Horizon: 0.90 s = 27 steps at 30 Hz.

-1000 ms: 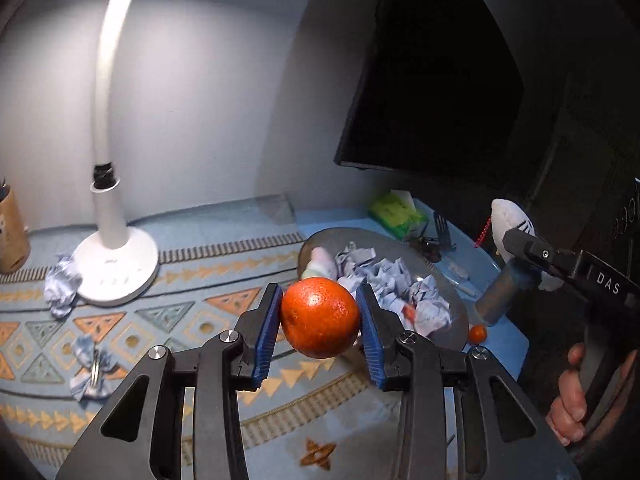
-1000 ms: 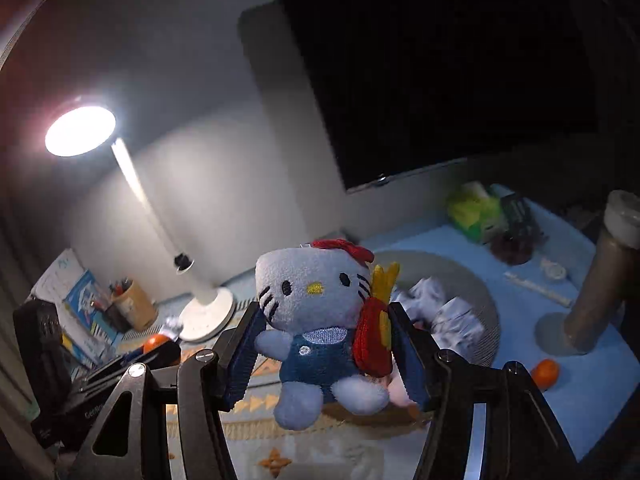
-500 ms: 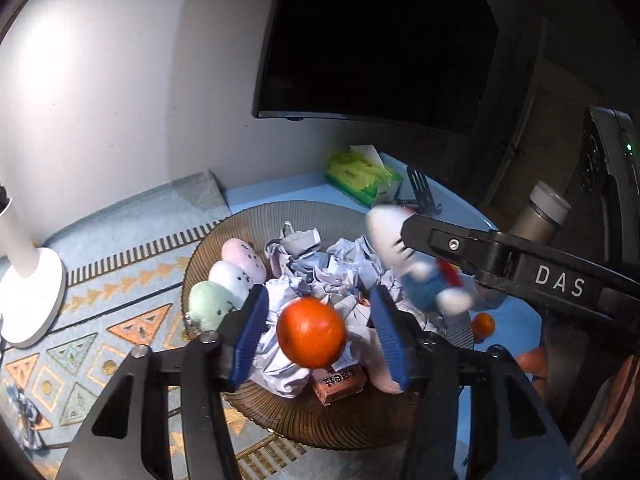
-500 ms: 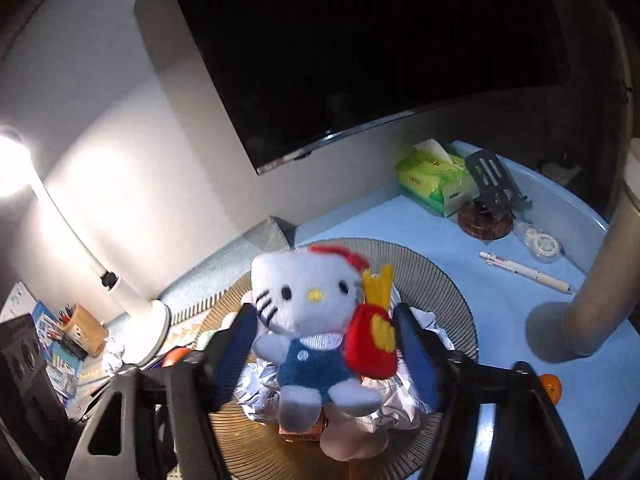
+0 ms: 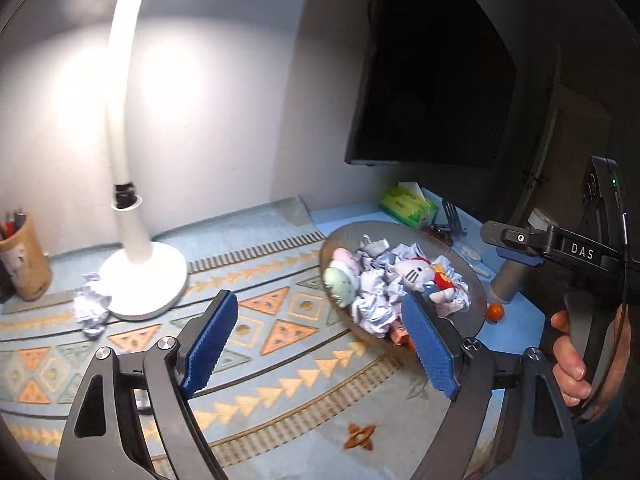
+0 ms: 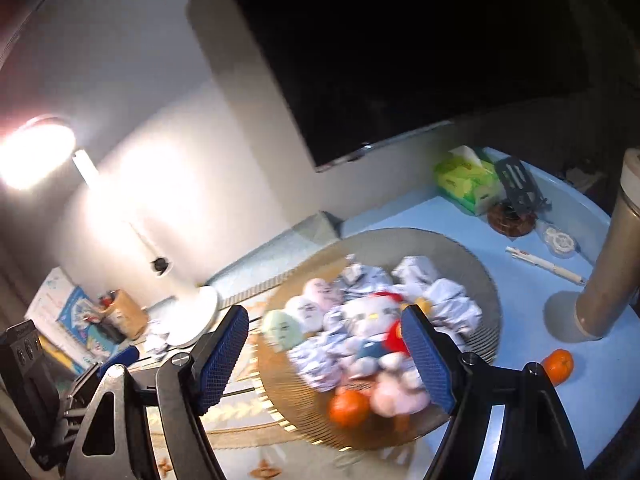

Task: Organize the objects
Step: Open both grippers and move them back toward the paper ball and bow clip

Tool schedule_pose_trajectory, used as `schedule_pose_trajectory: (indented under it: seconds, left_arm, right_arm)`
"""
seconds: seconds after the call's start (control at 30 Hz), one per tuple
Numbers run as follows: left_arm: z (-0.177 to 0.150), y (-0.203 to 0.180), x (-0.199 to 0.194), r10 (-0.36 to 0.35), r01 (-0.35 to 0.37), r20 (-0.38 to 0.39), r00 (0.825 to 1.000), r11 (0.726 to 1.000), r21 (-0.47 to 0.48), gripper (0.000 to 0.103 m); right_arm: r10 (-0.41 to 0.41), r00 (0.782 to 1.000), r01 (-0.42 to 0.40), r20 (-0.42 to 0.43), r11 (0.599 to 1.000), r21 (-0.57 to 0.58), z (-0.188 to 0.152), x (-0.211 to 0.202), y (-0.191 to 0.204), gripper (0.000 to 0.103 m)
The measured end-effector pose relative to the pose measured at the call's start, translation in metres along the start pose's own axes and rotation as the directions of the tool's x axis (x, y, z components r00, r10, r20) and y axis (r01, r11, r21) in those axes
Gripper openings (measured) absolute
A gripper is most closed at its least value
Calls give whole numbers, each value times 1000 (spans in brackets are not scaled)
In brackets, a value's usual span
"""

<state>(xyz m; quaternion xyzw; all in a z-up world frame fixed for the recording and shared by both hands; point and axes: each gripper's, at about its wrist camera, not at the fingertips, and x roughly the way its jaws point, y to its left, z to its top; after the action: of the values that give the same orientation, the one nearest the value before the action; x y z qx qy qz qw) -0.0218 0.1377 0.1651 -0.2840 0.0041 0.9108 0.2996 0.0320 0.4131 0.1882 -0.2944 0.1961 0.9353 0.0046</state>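
Note:
A round woven tray [image 5: 404,230] [image 6: 472,268] holds crumpled paper balls, pastel egg toys [image 5: 340,280] [image 6: 282,330], a Hello Kitty plush [image 5: 422,276] [image 6: 370,318] and an orange [image 6: 348,408]. My left gripper [image 5: 320,340] is open and empty above the patterned mat, left of the tray. My right gripper [image 6: 324,360] is open and empty above the tray's near side; it also shows in the left wrist view [image 5: 516,246], right of the tray.
A white desk lamp [image 5: 138,248] stands on the mat with a crumpled paper ball [image 5: 92,310] beside its base. A small orange [image 6: 558,364] and a tall cylinder [image 6: 612,264] are right of the tray. A green tissue pack [image 6: 466,180], pen and pencil cup [image 5: 22,256] lie around.
Both grippers opened and pulled back. The orange left my left gripper and the plush left my right gripper; both now lie in the tray.

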Motion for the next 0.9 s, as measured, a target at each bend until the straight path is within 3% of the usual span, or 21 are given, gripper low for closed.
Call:
schedule_pose_trajectory:
  seconds: [0.1,0.23,0.33,0.4,0.53,0.6,0.7,0.8,0.9]
  left_arm:
    - [-8,30,-49,71,-72,49,996,997,1,83]
    - [-40,76,-80,228,-225,62,972,973,-52,96]
    - [-77,113,-72,263,-263,-19,965,959,-106,96]
    - [-101,133,-59,322,-330,-80,944,935,-132,96]
    - [-140,169,-45,335,-359,-142,932,907,-218,96]
    - [-148,175,-42,354,-381,-148,923,894,-236,95]
    - [-148,173,-47,382,-397,-106,918,885,-244,96]
    - [-151,169,-42,445,-465,-135,885,858,-220,96]
    - [-150,160,-42,478,-491,-113,871,852,-180,97]
  right_arm:
    - [59,998,-59,-4,997,-58,-14,-8,39,97]
    - [96,993,-107,-73,981,-161,-49,11,95,97]
    - [80,986,-111,-150,971,-213,-84,46,128,98]
    - [63,977,-114,-205,963,-245,-107,73,141,98]
    - [68,969,-137,-236,948,-287,-148,121,146,98]
    - [22,973,-94,-228,945,-314,-160,140,141,98]
    - [-15,961,-70,-276,953,-296,-162,156,134,98]
    - [-9,966,-65,-257,959,-277,-161,154,129,102]
    - [-25,966,-46,-257,963,-267,-160,155,128,103]
